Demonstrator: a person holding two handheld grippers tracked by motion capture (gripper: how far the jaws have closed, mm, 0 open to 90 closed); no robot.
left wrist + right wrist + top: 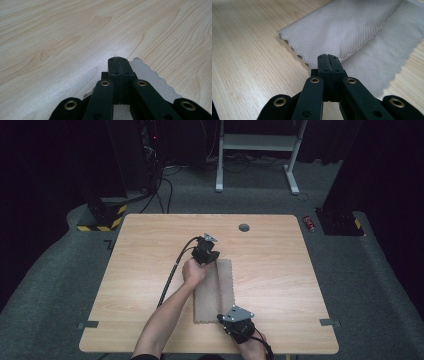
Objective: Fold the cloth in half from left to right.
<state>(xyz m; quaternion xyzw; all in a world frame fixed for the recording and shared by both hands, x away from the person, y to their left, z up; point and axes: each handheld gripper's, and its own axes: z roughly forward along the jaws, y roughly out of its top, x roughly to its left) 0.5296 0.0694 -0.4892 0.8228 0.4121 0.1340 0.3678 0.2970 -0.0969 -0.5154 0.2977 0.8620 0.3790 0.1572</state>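
A grey-beige cloth (215,290) with scalloped edges lies lengthwise on the wooden table (150,245), one layer folded over another. My left gripper (209,259) is at its far end. In the left gripper view the jaws (118,58) are pressed together at the cloth's (152,77) scalloped corner. My right gripper (223,319) is at the near end. In the right gripper view its jaws (328,56) are shut on the edge of the upper grid-patterned layer (352,27), which rises in a ridge toward them over the lower layer (387,55).
A round cable hole (244,227) sits near the table's far edge. Tape strips (87,324) mark the near corners. Beyond the table stand a white desk frame (257,142), a yellow-and-black striped base (100,222) and a red can (310,223) on the carpet.
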